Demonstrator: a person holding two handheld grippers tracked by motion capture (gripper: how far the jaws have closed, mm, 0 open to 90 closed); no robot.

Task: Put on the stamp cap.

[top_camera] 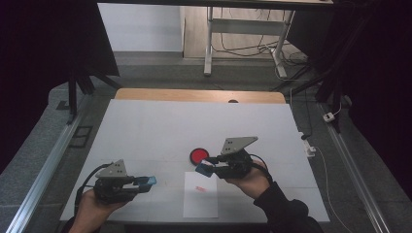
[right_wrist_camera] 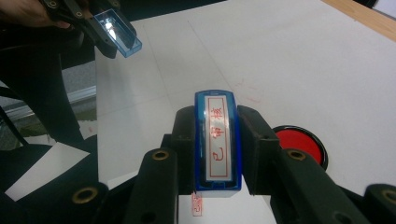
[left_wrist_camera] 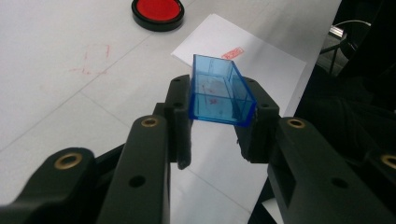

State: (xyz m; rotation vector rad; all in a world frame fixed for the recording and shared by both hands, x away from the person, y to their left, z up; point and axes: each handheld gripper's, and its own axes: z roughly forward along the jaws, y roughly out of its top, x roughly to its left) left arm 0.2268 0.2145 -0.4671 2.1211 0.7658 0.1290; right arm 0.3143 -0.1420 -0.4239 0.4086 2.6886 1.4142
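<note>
2 grippers are at work over the white desk (top_camera: pixel 160 126), each gripping 1 part of a blue stamp. The left gripper (top_camera: pixel 145 182) has its jaws closed on the clear blue cap (left_wrist_camera: pixel 219 91), pinching it from both sides; the cap is an empty, open-ended cover, held off the desk at the near left, with faint red ink marks inside it. In the right gripper view the same cap (right_wrist_camera: pixel 117 31) shows far off at the upper left, gripped in the other gripper's black jaws.

The right gripper (top_camera: pixel 206 167) has its jaws shut on the blue stamp (right_wrist_camera: pixel 218 140), gripping its long sides. The stamp's face is turned up toward that camera, a pale strip with red characters inside a red frame. In the high view the stamp (top_camera: pixel 204 168) hangs just above the far edge of the white sheet of paper (top_camera: pixel 200 201), which lies flat on the desk near the person's side. 1 small red imprint (top_camera: pixel 199 188) is already on the paper, just below the stamp.

The round red ink pad (top_camera: pixel 198 156), in a black rim, sits on the desk just beyond the paper and close beside the right gripper. The 2 grippers are well apart.
</note>
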